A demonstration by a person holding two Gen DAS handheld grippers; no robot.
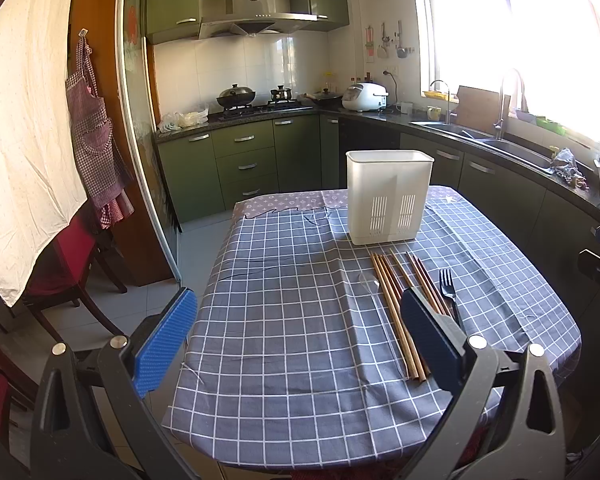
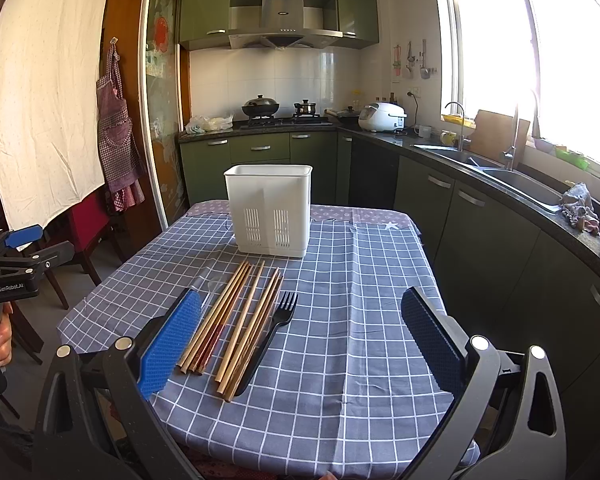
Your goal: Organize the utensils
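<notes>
A white slotted utensil holder stands upright toward the far end of the checked table. In front of it lie several wooden chopsticks, a clear plastic spoon to their left and a black plastic fork to their right. My left gripper hovers open above the table's near left part, its right finger over the chopsticks' near ends. My right gripper is open too, with the chopsticks and fork just inside its left finger. Neither holds anything.
The grey checked tablecloth covers a small table. Dark green cabinets and a sink counter run along the right. A red-seated chair stands left of the table. The other gripper and a hand show at the left edge.
</notes>
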